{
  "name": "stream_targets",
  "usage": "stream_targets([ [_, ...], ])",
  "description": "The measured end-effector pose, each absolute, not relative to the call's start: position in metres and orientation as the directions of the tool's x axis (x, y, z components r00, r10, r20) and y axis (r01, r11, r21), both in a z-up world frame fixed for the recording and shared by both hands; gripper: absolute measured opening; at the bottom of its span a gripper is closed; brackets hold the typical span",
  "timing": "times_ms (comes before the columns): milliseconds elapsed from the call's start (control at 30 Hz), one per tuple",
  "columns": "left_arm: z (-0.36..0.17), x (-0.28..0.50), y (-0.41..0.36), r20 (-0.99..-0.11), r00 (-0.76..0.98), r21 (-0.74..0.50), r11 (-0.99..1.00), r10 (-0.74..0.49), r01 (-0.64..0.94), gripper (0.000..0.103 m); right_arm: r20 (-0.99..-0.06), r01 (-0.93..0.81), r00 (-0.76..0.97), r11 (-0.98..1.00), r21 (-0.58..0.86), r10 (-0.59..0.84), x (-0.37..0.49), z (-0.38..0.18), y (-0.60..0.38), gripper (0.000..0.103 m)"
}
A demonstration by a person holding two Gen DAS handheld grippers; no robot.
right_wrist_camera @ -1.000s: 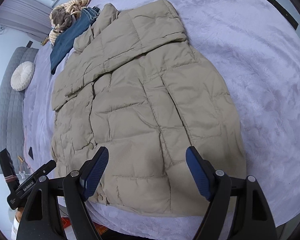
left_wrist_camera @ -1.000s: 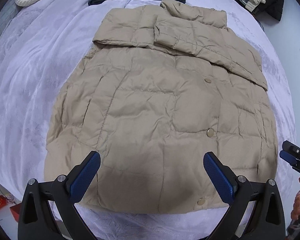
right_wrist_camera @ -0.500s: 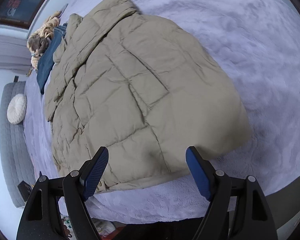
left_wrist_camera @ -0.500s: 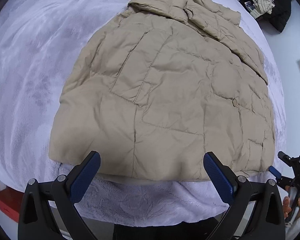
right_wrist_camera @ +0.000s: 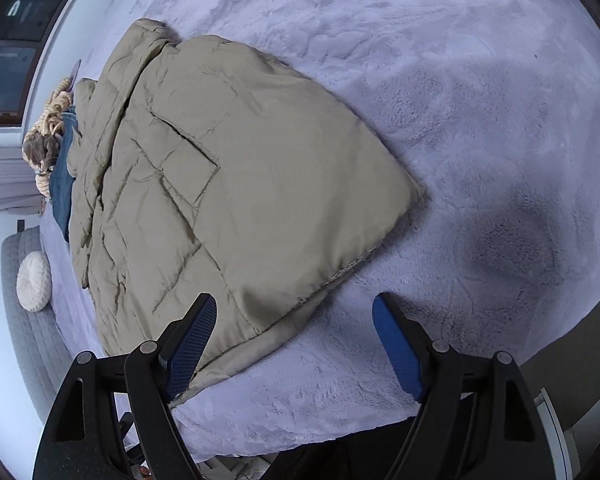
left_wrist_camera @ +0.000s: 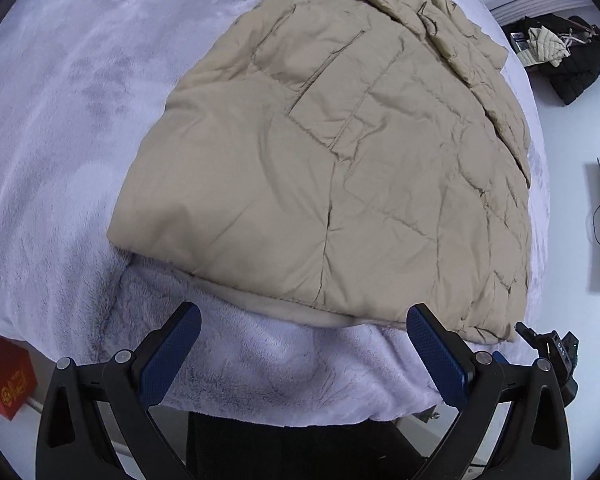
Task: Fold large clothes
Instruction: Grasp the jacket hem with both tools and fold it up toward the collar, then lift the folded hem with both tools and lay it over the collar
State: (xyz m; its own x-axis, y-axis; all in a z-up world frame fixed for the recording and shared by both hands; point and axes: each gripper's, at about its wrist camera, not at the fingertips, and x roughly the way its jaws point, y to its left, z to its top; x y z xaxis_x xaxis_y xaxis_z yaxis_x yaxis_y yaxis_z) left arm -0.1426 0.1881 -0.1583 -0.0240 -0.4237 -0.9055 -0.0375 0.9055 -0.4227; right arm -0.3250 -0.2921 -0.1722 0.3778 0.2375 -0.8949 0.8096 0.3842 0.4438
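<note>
A pale lilac plush blanket [left_wrist_camera: 60, 128] covers the bed. Beyond it stand white walls, a dark window [right_wrist_camera: 8, 52], a grey quilted headboard [right_wrist_camera: 32, 320] with a round white cushion [right_wrist_camera: 34, 276], and a red box [left_wrist_camera: 4, 380] on the floor.

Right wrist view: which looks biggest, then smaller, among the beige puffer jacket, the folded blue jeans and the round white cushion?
1. Beige quilted puffer jacket.
2. Folded blue jeans, mostly hidden behind it.
3. Round white cushion.
The last two look close; distance blurs it.

left gripper [left_wrist_camera: 304, 354] jaws wide, right gripper [right_wrist_camera: 294, 344] jaws wide, both empty
</note>
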Motion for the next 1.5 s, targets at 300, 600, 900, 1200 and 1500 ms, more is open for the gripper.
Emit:
stream_targets([
  [300, -0.178, -0.139, 0.187, -0.870, -0.020, -0.487, 0.864, -0.493, -0.127, 0.103, -0.843, 0.790, 0.451, 0.309, 0.530, 0.295, -0.314, -0.189, -0.290, 0.103],
  [600, -0.188, -0.113, 0.169, -0.829, 0.058, -0.556, 0.809, -0.556, -0.192, 0.103, -0.767, 0.758, 0.533, 0.202, 0.621, 0.356, -0.303, -0.193, -0.291, 0.103],
  [900, -0.164, -0.094, 0.159, -0.809, 0.120, -0.587, 0.804, -0.576, -0.095, 0.022, -0.699, 0.725, 0.593, 0.113, 0.680, 0.401, -0.301, -0.197, -0.299, 0.101],
  [1200, -0.122, -0.087, 0.152, -0.830, 0.173, -0.535, 0.845, -0.530, 0.019, 0.015, -0.709, 0.706, 0.561, 0.200, 0.680, 0.427, -0.286, -0.179, -0.309, 0.008],
  [1500, -0.061, -0.058, 0.144, -0.788, 0.290, -0.535, 0.837, -0.544, 0.115, 0.015, -0.752, 0.594, 0.524, 0.461, 0.659, 0.399, -0.234, -0.117, -0.320, 0.007],
])
